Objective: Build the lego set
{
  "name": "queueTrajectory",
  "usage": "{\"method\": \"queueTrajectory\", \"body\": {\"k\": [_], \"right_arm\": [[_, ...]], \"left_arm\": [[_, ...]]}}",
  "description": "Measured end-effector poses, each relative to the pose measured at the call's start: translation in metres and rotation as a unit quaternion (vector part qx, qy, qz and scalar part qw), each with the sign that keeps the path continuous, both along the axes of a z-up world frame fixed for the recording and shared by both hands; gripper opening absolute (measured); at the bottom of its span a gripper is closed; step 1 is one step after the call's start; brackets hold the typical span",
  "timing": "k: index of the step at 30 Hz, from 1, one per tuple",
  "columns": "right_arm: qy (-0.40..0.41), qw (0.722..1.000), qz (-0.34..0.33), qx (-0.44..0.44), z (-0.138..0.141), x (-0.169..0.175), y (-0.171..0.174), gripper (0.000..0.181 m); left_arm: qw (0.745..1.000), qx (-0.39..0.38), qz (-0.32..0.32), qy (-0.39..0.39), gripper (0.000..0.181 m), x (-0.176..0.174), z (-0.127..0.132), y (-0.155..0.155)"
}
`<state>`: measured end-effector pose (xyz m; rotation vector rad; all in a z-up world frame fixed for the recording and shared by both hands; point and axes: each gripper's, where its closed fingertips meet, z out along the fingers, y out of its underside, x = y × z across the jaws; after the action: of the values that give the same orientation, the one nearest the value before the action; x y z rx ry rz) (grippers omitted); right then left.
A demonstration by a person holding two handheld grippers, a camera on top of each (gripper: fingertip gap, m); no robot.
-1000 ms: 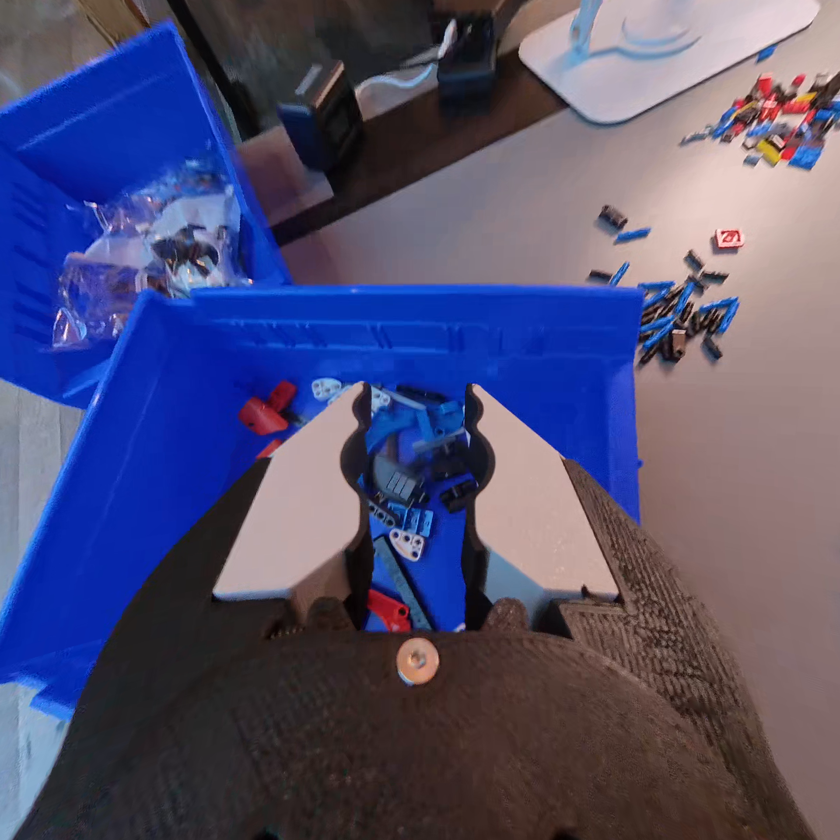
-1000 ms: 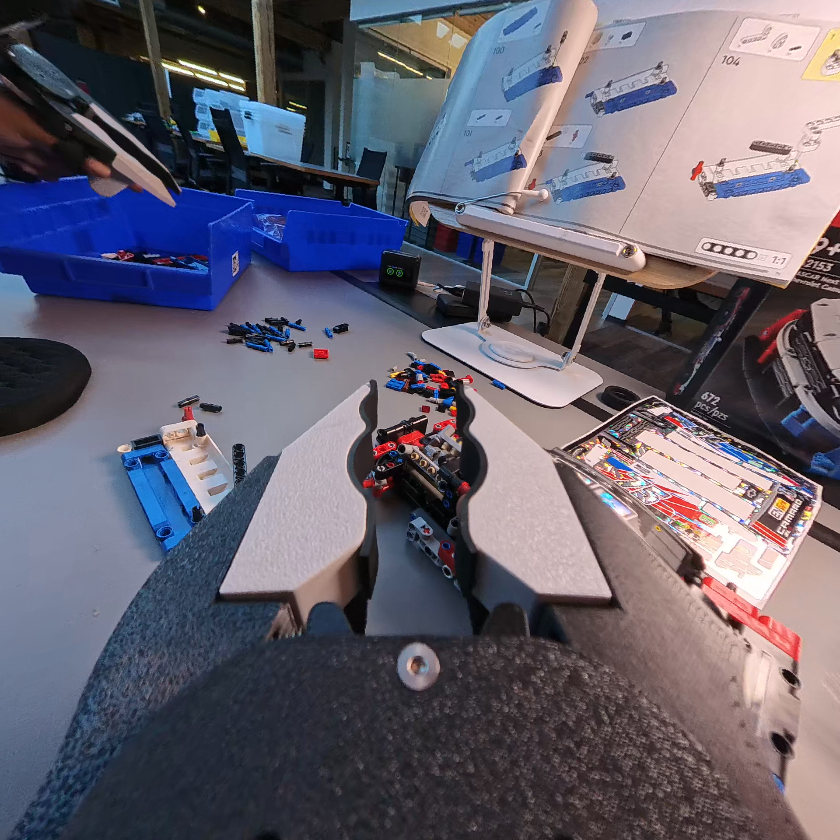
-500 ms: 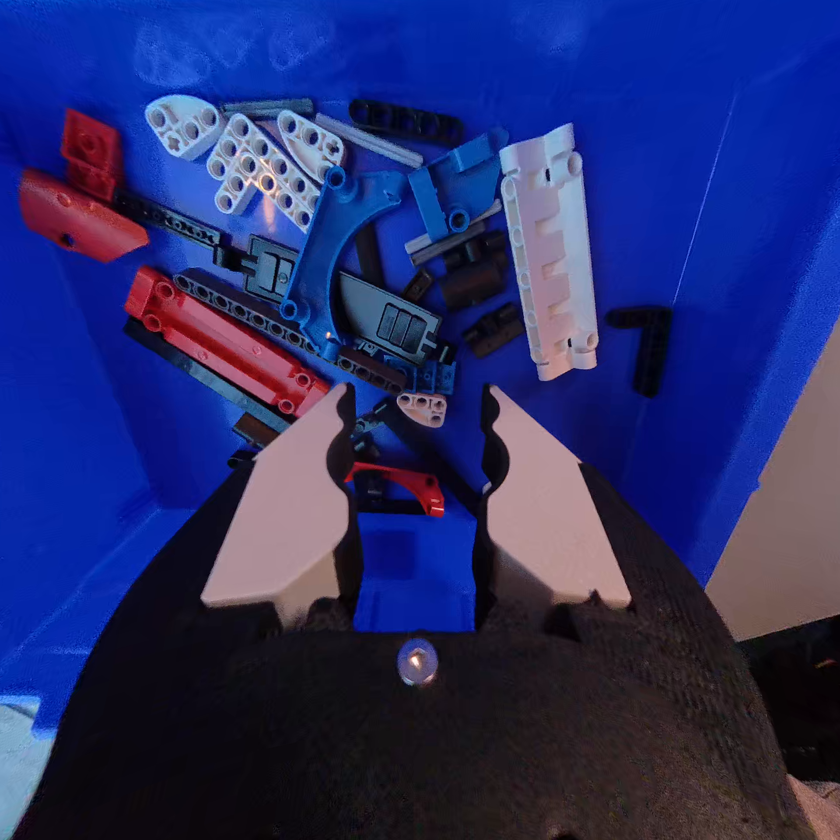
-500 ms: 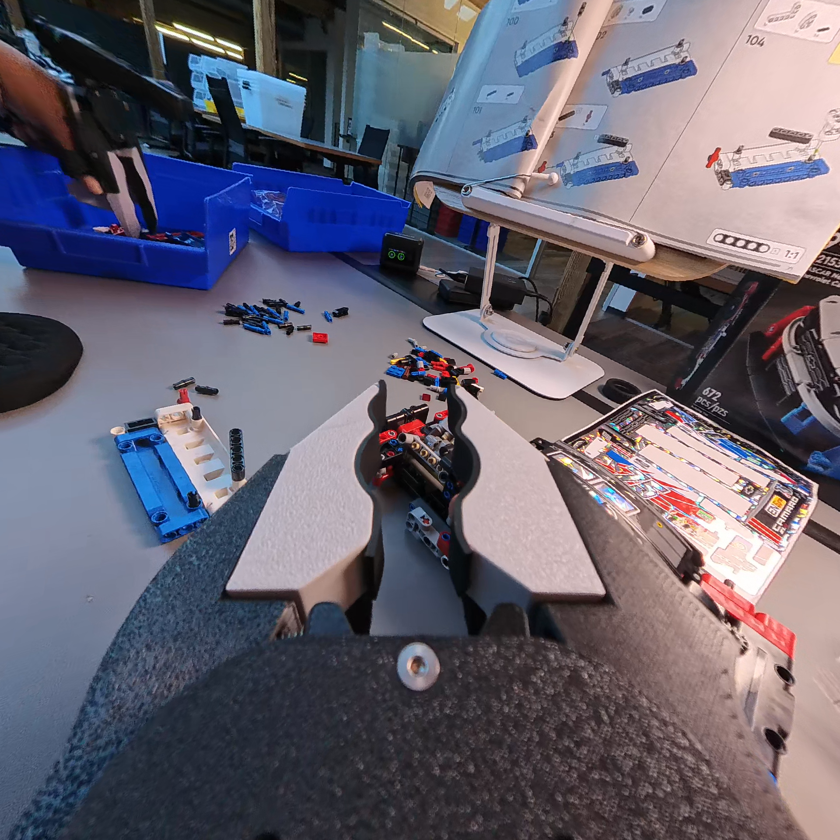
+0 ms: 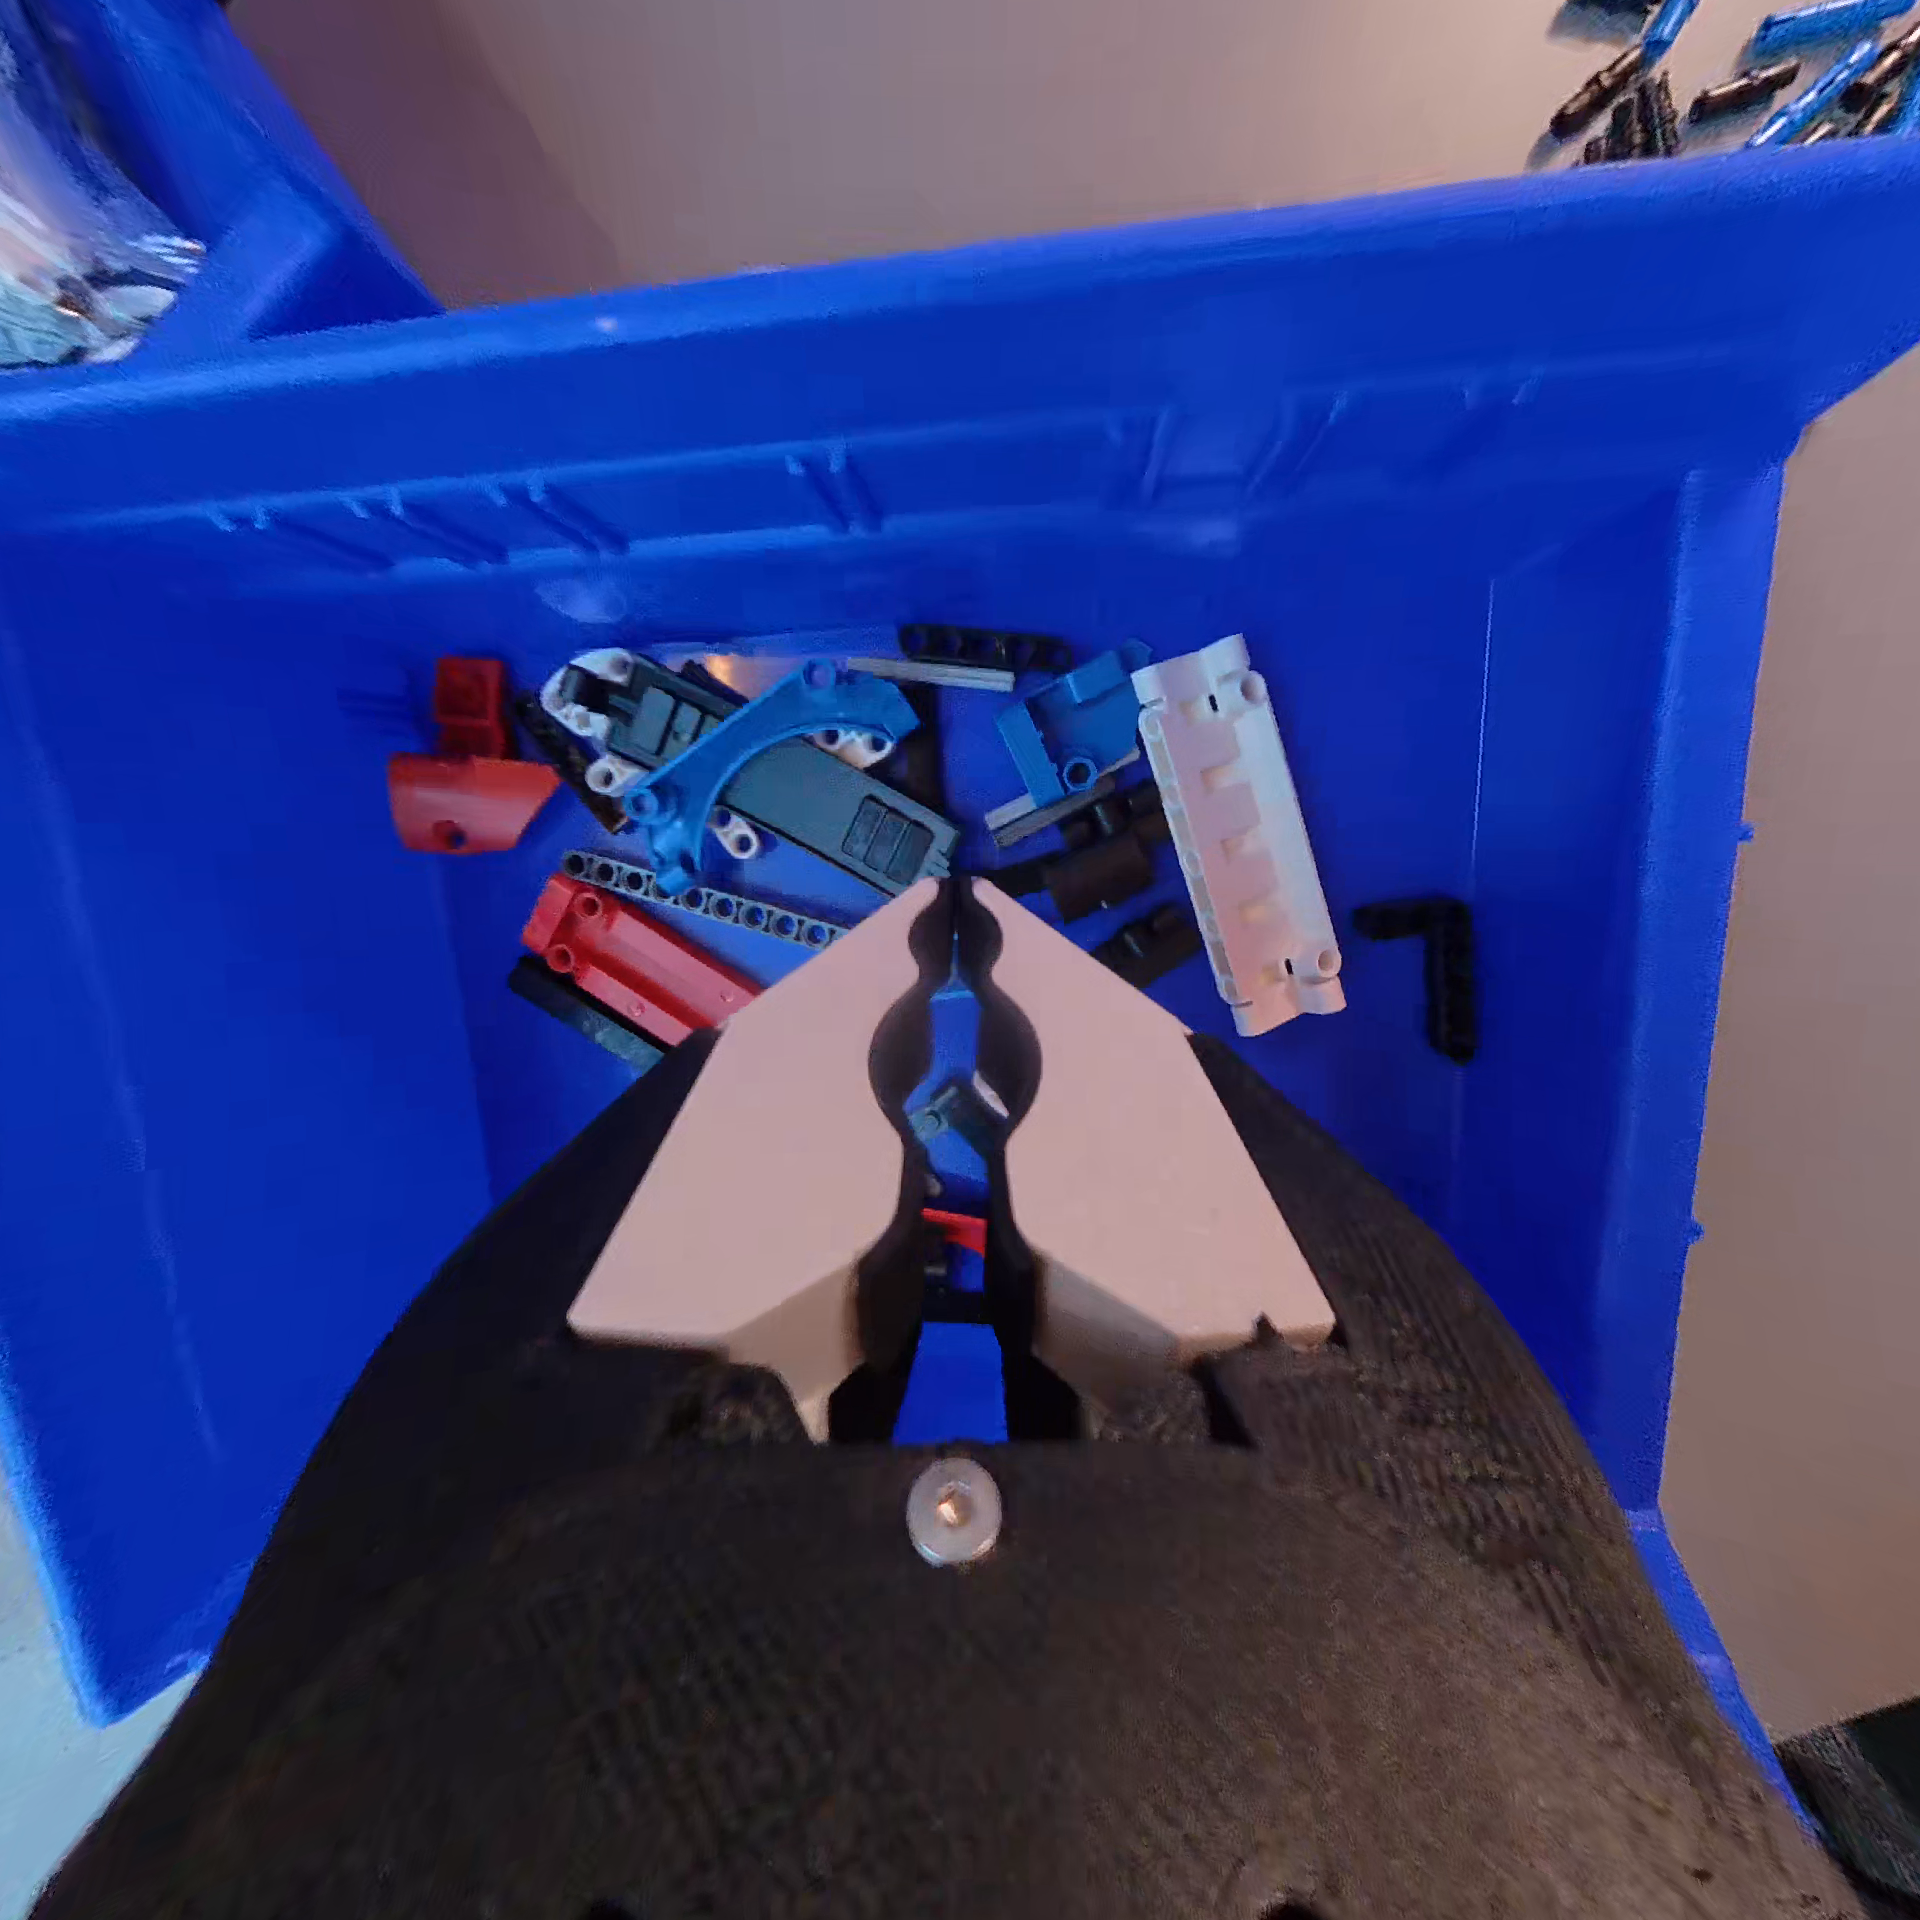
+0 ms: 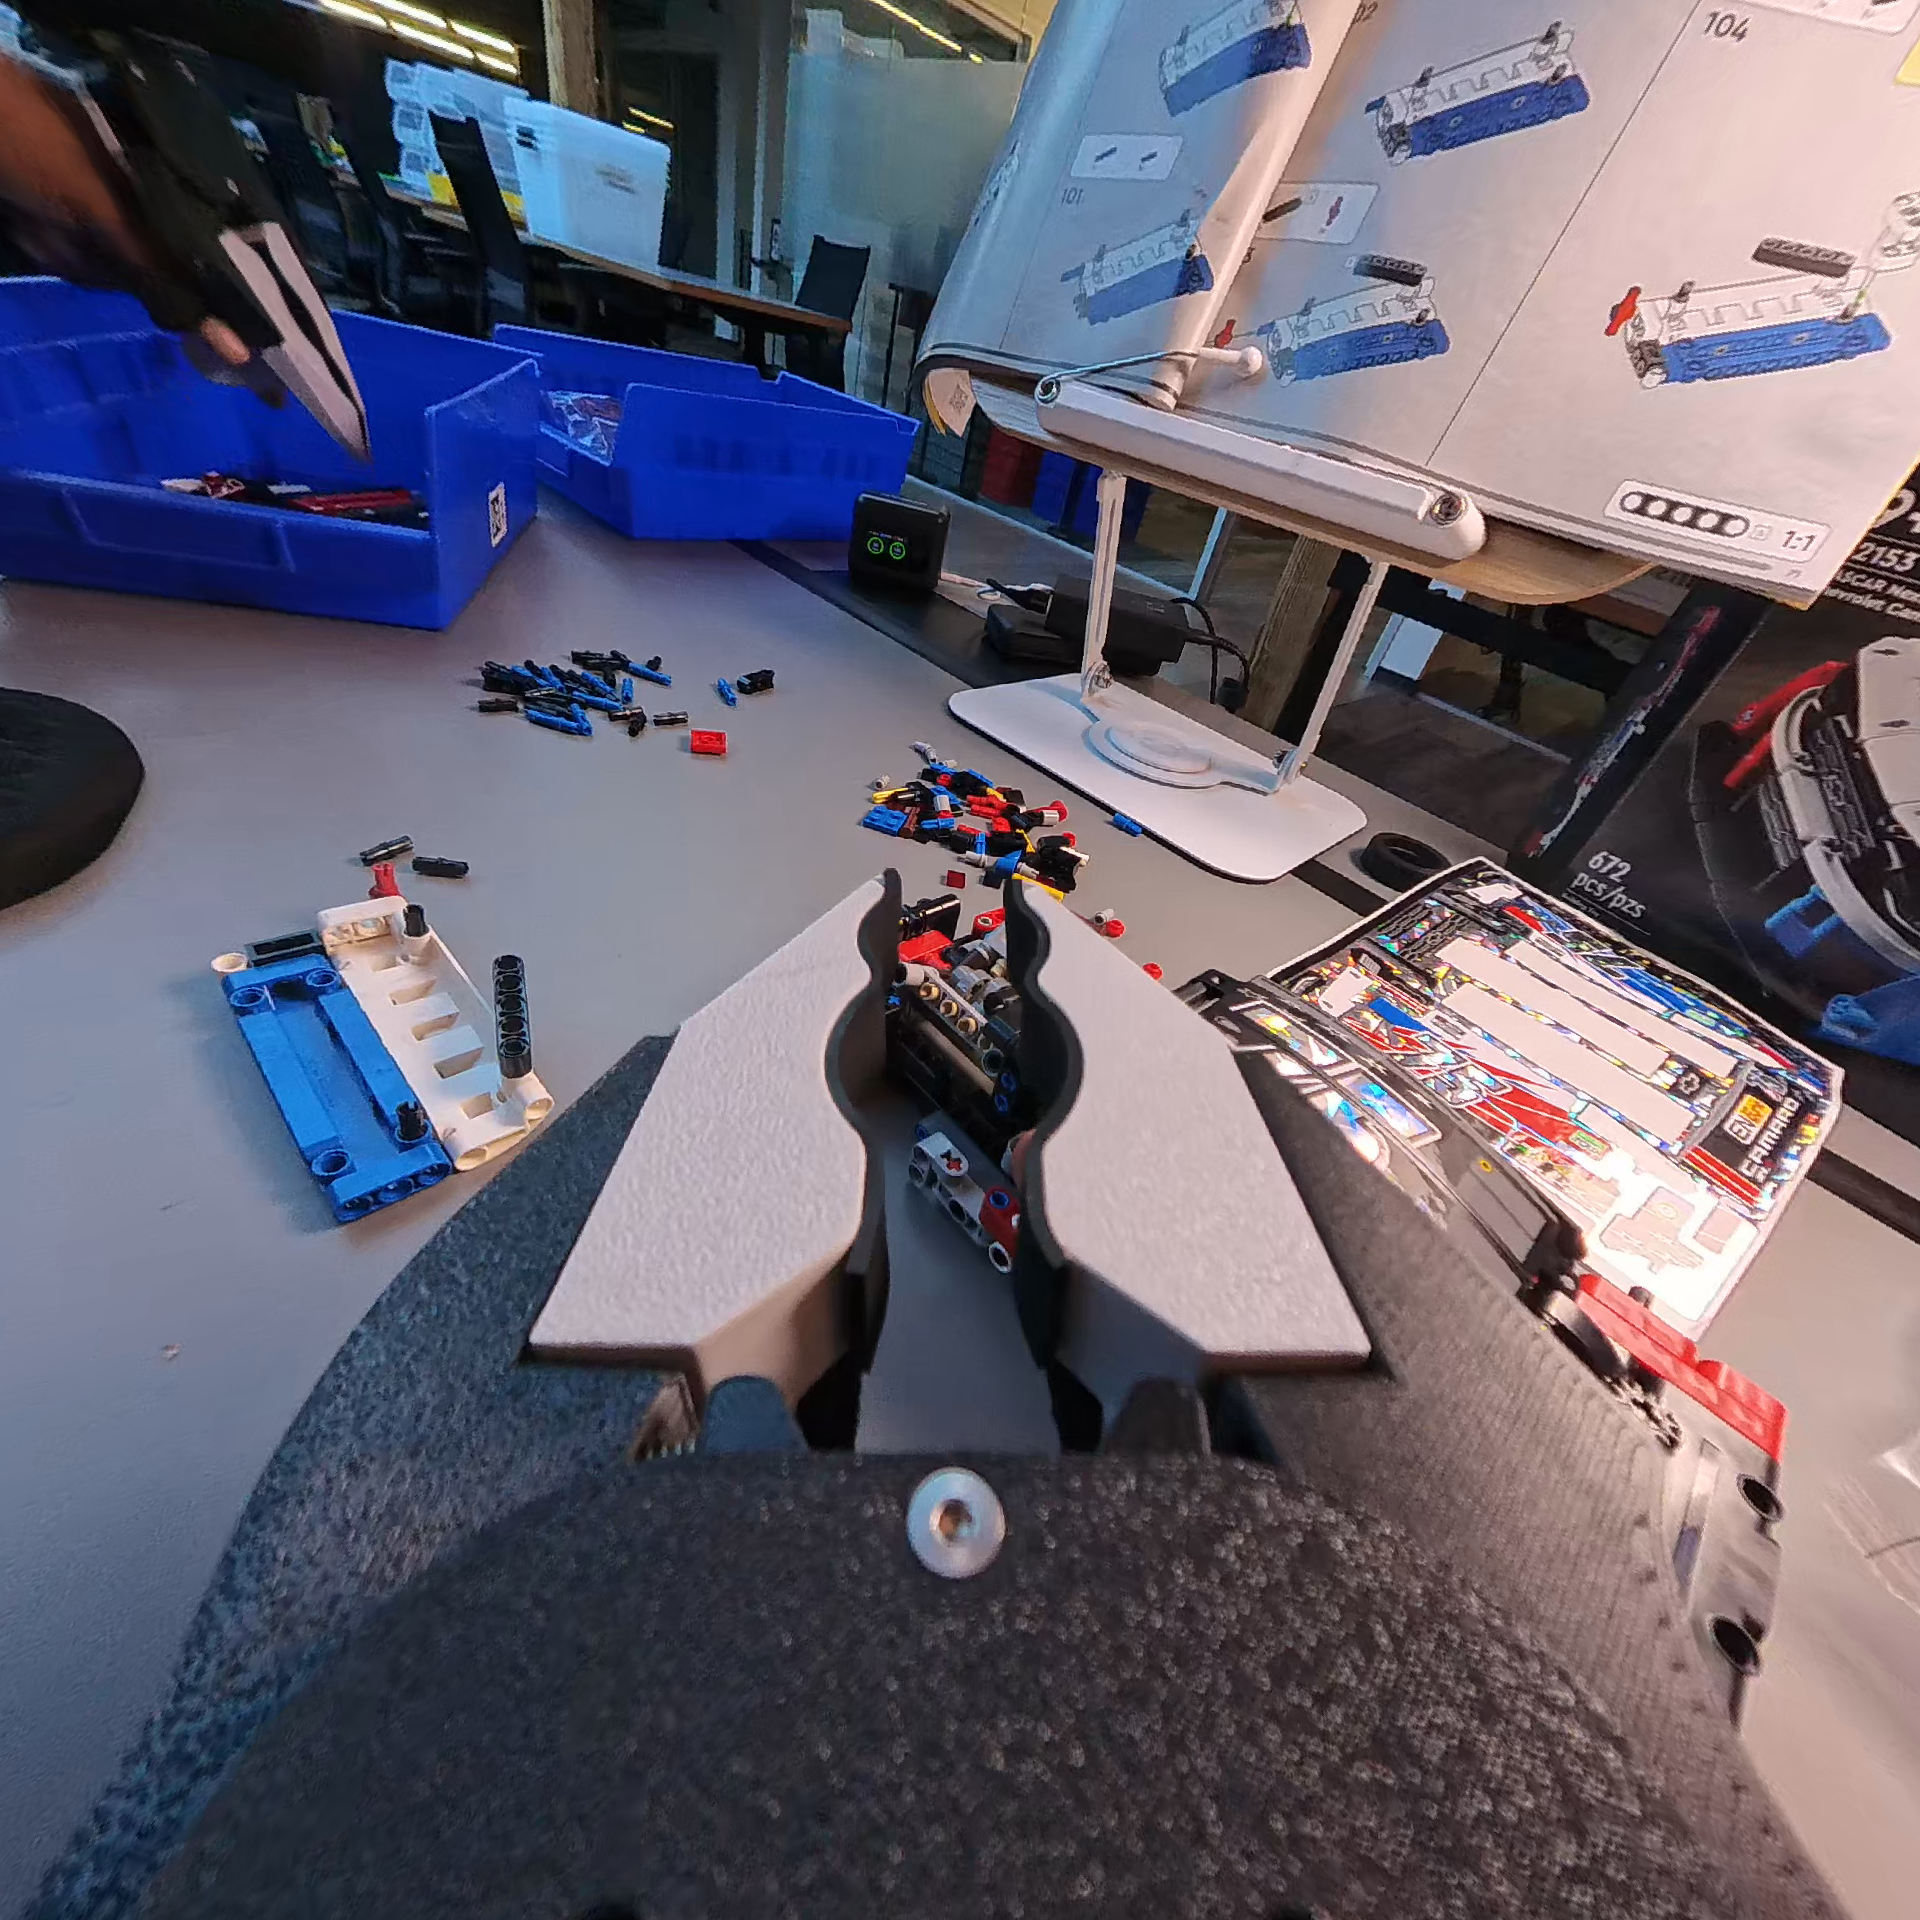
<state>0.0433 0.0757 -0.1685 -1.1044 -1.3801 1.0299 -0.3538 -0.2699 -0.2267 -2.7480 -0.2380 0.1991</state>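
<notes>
My left gripper [image 5: 954, 894] is shut and hangs above the open blue bin [image 5: 935, 343]. Loose parts lie below it: a white panel [image 5: 1236, 831], a red beam [image 5: 634, 956] and a blue arch [image 5: 769, 727]. No part shows at its tips. It also shows in the right wrist view [image 6: 348, 431], over the same bin [image 6: 260, 571]. My right gripper [image 6: 951, 914] is low over the table, its jaws narrowly apart on either side of the black, red and grey car chassis [image 6: 956, 1018]. I cannot tell whether they press on it. A blue and white sub-assembly [image 6: 384, 1049] lies to the left.
An instruction book [image 6: 1507, 260] stands on a white stand [image 6: 1153, 769] at the back. A sticker sheet [image 6: 1538, 1091] and the set's box [image 6: 1818, 831] lie right. Blue and black pins [image 6: 571, 691] and mixed small parts [image 6: 977, 816] lie mid-table. A second blue bin [image 6: 727, 447] is behind, a black pad [image 6: 52, 790] far left. My hands' fingertips stand some 55 centimetres from each other.
My left gripper dipped open into the bin, then shut and rose a little. My right gripper's jaws have narrowed around the chassis.
</notes>
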Motion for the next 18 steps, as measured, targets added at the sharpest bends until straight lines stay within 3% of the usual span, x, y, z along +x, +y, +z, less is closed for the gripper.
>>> {"method": "queueTrajectory", "body": {"k": [5,10,18], "right_arm": [[-0.01,1.0,0.0,-0.002,-0.004,-0.001,0.0,0.017],[-0.018,1.0,0.001,0.003,-0.008,-0.002,-0.001,0.016],[-0.02,1.0,-0.002,0.002,-0.008,-0.001,0.001,0.014]], "left_arm": [[0.992,-0.115,-0.022,-0.057,0.036,0.02,-0.026,-0.033],[0.976,-0.206,-0.055,-0.052,0.027,0.026,-0.047,-0.053],[0.974,-0.213,-0.065,-0.05,0.022,0.031,-0.039,-0.048]]}}
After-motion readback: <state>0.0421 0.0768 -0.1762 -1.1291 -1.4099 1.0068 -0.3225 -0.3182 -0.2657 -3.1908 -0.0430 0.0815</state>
